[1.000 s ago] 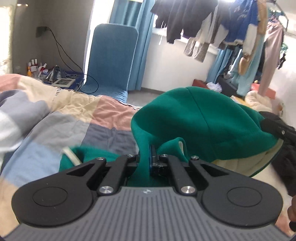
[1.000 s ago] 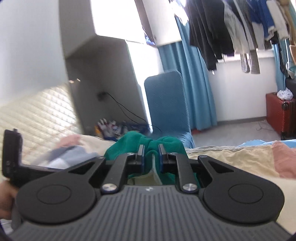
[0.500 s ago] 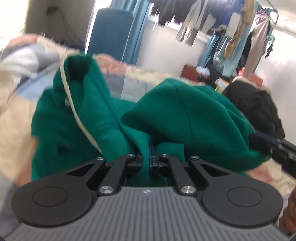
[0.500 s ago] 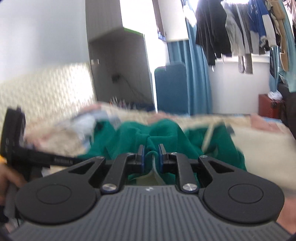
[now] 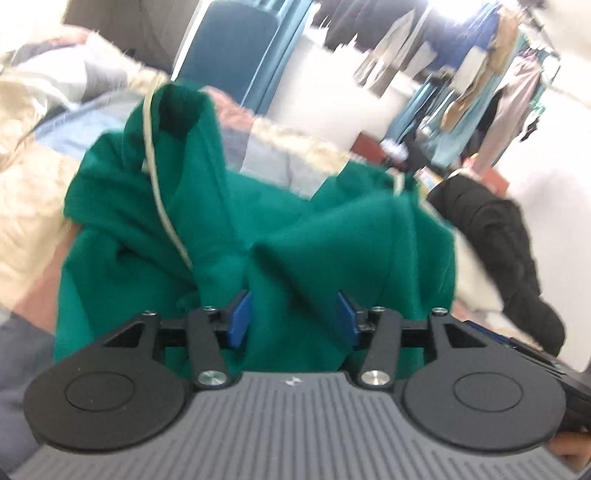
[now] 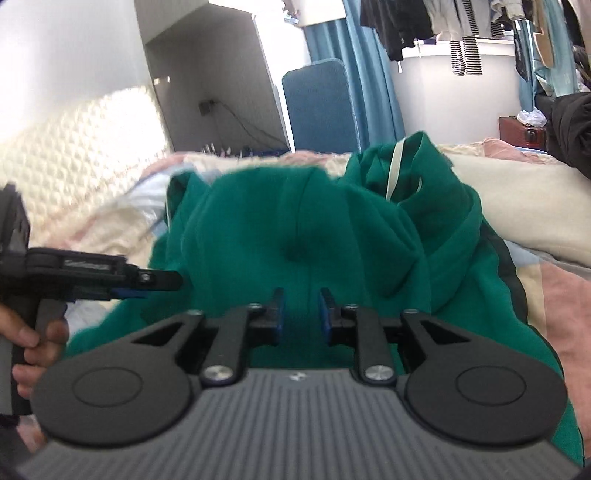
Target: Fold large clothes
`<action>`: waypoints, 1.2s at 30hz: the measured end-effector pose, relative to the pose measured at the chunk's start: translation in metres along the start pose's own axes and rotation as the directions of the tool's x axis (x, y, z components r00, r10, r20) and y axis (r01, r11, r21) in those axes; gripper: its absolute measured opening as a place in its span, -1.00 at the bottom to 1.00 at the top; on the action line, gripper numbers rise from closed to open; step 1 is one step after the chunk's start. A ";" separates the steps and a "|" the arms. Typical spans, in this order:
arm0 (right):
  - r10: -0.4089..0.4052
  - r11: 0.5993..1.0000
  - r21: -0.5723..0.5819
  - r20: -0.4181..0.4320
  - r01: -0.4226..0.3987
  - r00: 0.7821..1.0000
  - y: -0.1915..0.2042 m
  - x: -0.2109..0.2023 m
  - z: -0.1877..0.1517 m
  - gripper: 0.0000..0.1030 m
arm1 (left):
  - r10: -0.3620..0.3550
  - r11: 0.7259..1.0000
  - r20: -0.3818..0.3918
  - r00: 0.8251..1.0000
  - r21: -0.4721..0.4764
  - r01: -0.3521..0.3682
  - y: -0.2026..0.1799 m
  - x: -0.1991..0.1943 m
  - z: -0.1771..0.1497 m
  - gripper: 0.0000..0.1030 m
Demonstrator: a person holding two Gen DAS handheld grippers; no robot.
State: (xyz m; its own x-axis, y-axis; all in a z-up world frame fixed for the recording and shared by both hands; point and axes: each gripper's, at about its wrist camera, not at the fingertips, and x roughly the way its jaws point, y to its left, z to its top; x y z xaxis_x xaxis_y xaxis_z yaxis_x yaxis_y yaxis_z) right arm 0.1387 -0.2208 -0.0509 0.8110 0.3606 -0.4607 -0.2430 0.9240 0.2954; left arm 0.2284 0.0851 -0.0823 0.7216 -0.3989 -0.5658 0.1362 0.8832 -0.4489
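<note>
Green hoodie bunched on bed: thick, soft, floppy, some weight. Left gripper fingers wide, right gripper narrow, both empty. Grab hem or shoulder seams, not drawstring.

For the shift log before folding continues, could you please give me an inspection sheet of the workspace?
Surface: patchwork bedspread, rumpled.
Job's things: green hoodie heaped on it, cream drawstring loose.
Clutter: black jacket at the bed's edge.
Grippers: left gripper and right gripper over the hoodie, jaws apart.
Cables: wall cable.
Surroundings: blue chair, hanging clothes.
</note>
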 end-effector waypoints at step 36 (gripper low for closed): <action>0.124 0.985 -0.139 0.144 -0.104 0.982 0.005 0.035 0.010 -0.79 | -0.003 0.990 0.107 0.994 0.143 -0.012 -0.038 0.065 0.021 -0.84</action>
State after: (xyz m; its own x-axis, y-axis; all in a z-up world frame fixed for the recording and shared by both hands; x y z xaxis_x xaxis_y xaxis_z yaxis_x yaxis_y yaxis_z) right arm 0.1708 -0.2053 -0.0572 0.8425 0.4505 -0.2955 -0.3977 0.8900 0.2228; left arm 0.2846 0.0304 -0.0873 0.7896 -0.3730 -0.4873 0.2232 0.9142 -0.3382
